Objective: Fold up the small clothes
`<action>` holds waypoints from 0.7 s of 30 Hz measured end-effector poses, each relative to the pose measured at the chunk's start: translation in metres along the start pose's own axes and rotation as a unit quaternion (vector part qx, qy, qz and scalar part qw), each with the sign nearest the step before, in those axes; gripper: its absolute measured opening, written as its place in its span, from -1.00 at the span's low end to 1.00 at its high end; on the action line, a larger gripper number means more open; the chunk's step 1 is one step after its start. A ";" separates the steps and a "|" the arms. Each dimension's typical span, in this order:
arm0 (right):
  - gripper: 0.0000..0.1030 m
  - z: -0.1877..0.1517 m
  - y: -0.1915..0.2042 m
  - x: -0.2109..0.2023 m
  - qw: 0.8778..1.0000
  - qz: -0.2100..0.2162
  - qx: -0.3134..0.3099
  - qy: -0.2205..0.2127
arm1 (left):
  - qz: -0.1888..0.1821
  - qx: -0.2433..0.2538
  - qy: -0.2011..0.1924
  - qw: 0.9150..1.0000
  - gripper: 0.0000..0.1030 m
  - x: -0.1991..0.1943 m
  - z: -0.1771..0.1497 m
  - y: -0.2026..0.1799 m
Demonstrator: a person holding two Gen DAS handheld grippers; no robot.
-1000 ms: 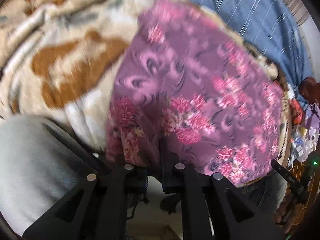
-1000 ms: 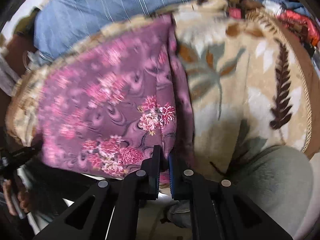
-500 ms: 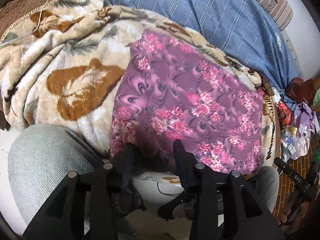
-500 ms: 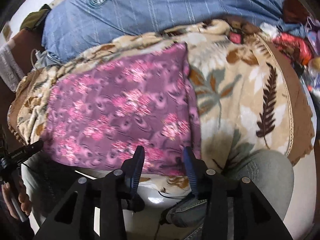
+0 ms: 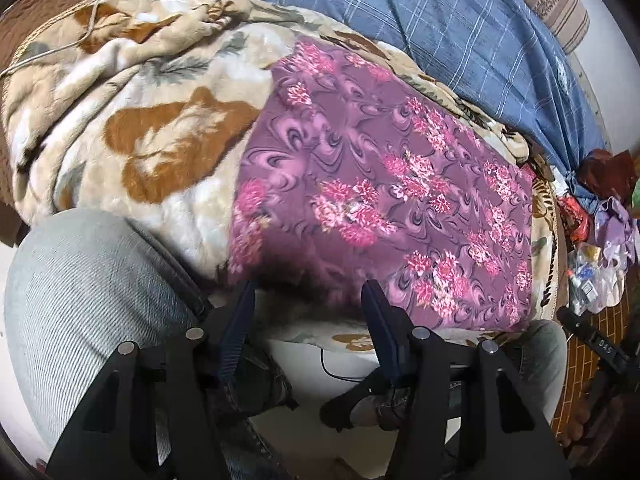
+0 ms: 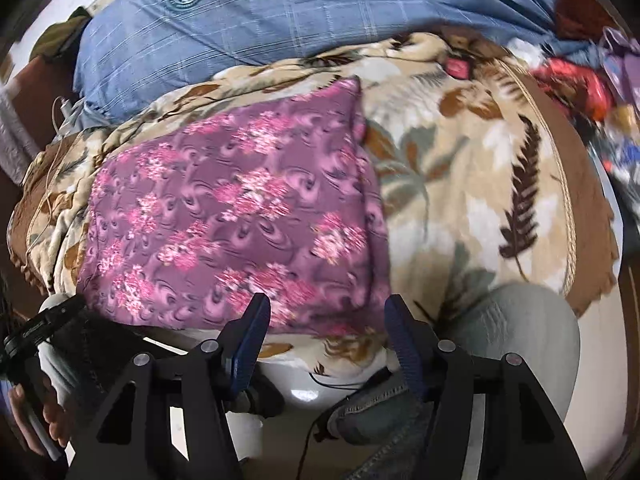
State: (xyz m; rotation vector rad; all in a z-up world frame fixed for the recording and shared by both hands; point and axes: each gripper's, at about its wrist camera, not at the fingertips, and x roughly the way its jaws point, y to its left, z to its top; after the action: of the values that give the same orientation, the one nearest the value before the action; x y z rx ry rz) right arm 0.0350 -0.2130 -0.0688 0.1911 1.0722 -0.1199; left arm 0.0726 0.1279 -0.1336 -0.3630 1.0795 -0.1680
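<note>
A purple cloth with pink flowers (image 5: 384, 200) lies flat on a beige leaf-patterned blanket (image 5: 152, 128); it also shows in the right wrist view (image 6: 240, 224). My left gripper (image 5: 310, 300) is open and empty just short of the cloth's near left edge. My right gripper (image 6: 326, 312) is open and empty just short of the cloth's near right corner. The right gripper's body shows at the right edge of the left wrist view (image 5: 600, 348), and the left gripper's body at the left edge of the right wrist view (image 6: 36, 332).
A blue checked pillow (image 5: 460, 32) lies behind the blanket, also in the right wrist view (image 6: 280, 12). The person's knees in grey jeans (image 5: 88, 292) (image 6: 516, 344) flank the grippers. Cluttered small items (image 5: 600, 248) lie at the right. A white floor (image 6: 312, 384) is below.
Both grippers were shut on the cloth's near edge a second ago. They have let it go, opened wide and drawn back. The cloth now lies flat on the blanket.
</note>
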 end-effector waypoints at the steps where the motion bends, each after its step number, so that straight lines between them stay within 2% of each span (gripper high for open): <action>1: 0.19 -0.001 -0.001 -0.002 1.000 0.003 0.003 -0.002 | -0.001 0.000 -0.004 1.000 0.05 -0.004 -0.002 0.001; 3: 0.19 -0.002 0.000 -0.007 1.000 0.018 0.007 -0.013 | 0.000 -0.003 -0.016 1.000 0.05 -0.012 -0.003 0.005; 6: 0.19 0.003 0.014 -0.018 0.997 0.067 -0.001 -0.034 | -0.003 -0.023 -0.026 0.999 0.09 -0.017 0.002 0.013; 8: 0.19 0.011 0.027 -0.023 0.993 0.104 -0.013 -0.045 | -0.013 -0.053 -0.024 0.998 0.10 -0.012 0.011 0.023; 10: 0.19 0.022 0.047 -0.030 0.988 0.143 -0.029 -0.056 | -0.039 -0.097 -0.024 0.994 0.10 -0.005 0.022 0.036; 12: 0.19 0.031 0.066 -0.035 0.984 0.160 -0.033 -0.067 | -0.063 -0.112 -0.034 0.991 0.10 -0.001 0.030 0.042; 15: 0.19 0.048 0.098 -0.036 0.978 0.183 -0.051 -0.089 | -0.081 -0.126 -0.027 0.988 0.10 0.011 0.044 0.046; 18: 0.19 0.064 0.130 -0.027 0.972 0.207 -0.071 -0.081 | -0.090 -0.140 -0.016 0.986 0.10 0.024 0.052 0.053; 21: 0.20 0.081 0.168 -0.014 0.971 0.205 -0.106 -0.062 | -0.088 -0.137 -0.015 0.987 0.10 0.034 0.055 0.055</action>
State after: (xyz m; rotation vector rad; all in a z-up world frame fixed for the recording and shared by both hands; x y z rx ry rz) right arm 0.1297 -0.0662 -0.0026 0.2054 0.8949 0.3511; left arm 0.1346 0.1800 -0.1592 -0.7073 1.0431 -0.1720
